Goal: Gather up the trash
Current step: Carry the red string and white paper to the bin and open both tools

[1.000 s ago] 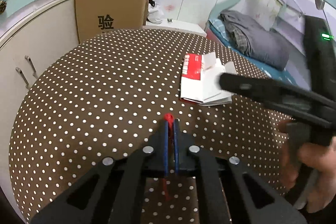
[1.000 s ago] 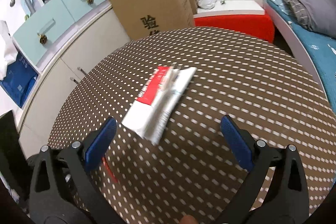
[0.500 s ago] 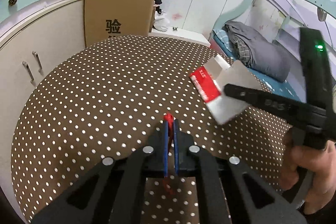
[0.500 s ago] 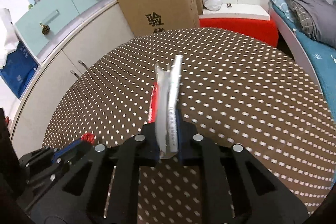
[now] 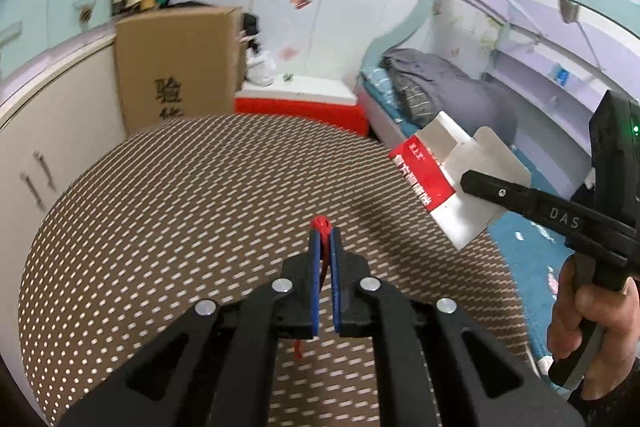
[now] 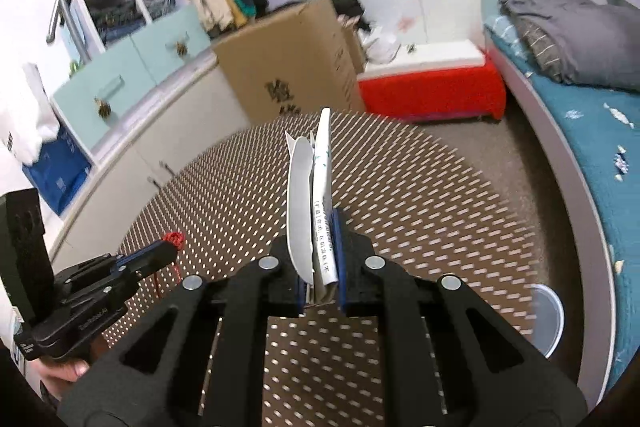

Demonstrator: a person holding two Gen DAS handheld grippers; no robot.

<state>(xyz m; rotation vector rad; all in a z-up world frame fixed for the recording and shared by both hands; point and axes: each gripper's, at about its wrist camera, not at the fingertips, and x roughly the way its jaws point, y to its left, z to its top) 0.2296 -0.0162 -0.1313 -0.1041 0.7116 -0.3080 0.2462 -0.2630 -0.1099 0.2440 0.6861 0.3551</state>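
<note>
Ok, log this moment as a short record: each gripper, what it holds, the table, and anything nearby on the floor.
left gripper: shut on a small red plastic strip, above the table
right gripper: shut on a flattened red-and-white cardboard carton, lifted clear of the table
table: round, brown cloth with white dots
floor by table: round translucent plastic tub, contents cannot tell
background: large brown cardboard box against the cabinets

Your worktop (image 5: 168,211) is brown with white polka dots. The flattened carton (image 5: 448,183) you hold is white with a red band; the scrap (image 5: 321,223) is red. Both tools have blue-padded black jaws. The bedsheet (image 6: 580,131) is teal.
</note>
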